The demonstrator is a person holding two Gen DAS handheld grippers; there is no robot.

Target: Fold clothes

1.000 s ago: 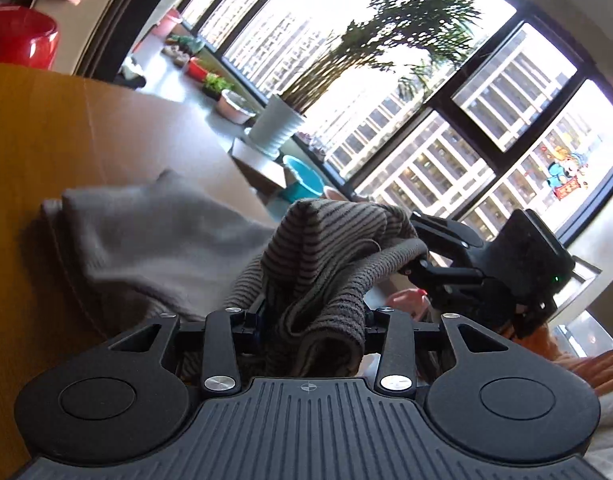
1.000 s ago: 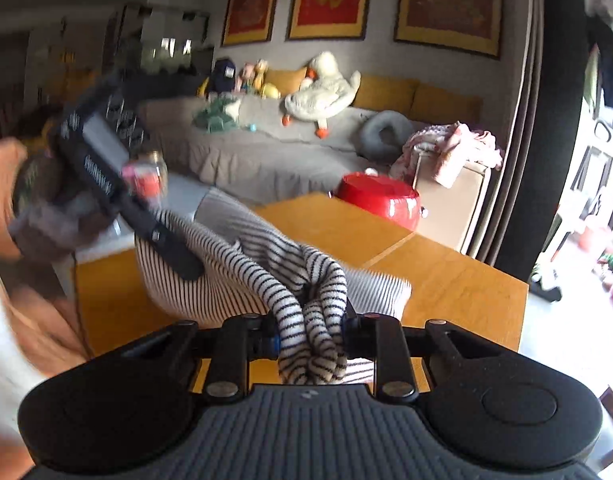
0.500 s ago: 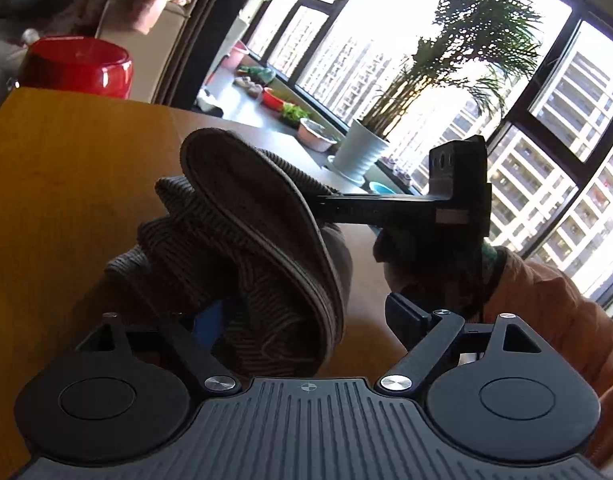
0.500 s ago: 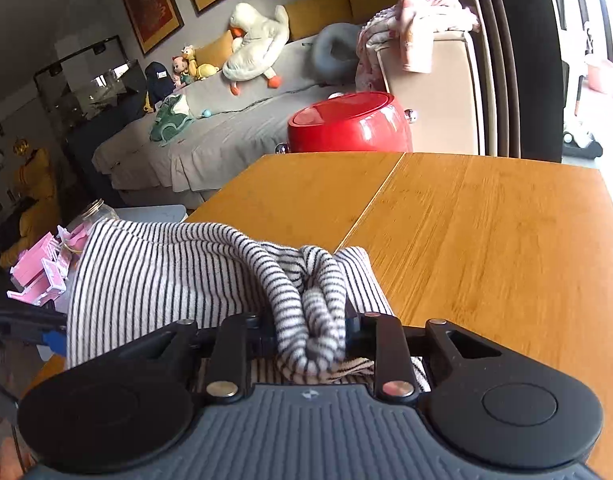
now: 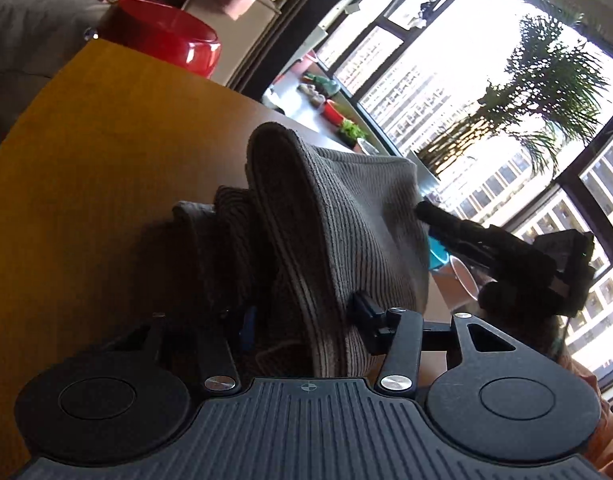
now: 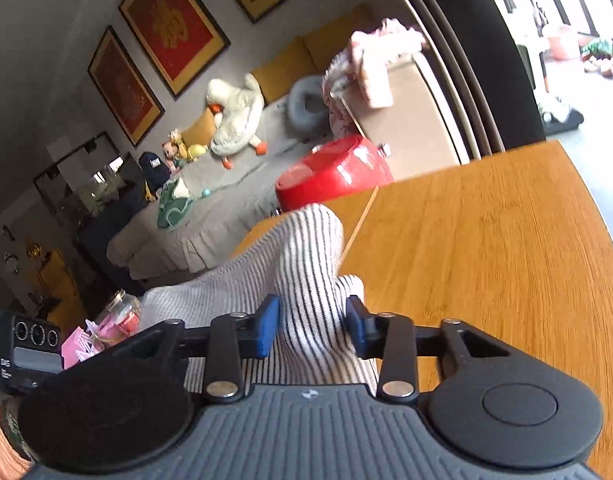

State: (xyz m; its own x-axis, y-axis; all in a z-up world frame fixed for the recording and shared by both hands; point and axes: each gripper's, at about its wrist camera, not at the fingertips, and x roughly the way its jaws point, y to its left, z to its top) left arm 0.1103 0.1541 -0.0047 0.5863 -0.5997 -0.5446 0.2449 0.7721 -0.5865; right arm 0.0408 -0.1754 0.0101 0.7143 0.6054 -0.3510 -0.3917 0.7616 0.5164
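Note:
A striped knit garment (image 5: 338, 216) lies bunched on the wooden table (image 5: 86, 200). In the left wrist view a thick fold of it stands up between the fingers of my left gripper (image 5: 306, 320). Those jaws are closing, and both pads touch the cloth. My right gripper (image 5: 424, 212) reaches into the fabric's far side from the right. In the right wrist view the same garment (image 6: 306, 248) rises as a fold between the blue pads (image 6: 268, 328) of my right gripper (image 6: 312, 326). Its jaws are opening, and the cloth still fills the gap.
A red pot (image 6: 334, 172) sits at the table's (image 6: 486, 260) far edge, before a grey sofa with a plush duck (image 6: 236, 116). A glass jar (image 6: 122, 316) and a pink item (image 6: 80, 344) stand off to the left. Big windows and a palm plant (image 5: 546, 80) lie beyond.
The garment has come down from mid-air to the table. The left jaws spread wide and have come back in around a fold. The right gripper has rolled, and its blue pads now show.

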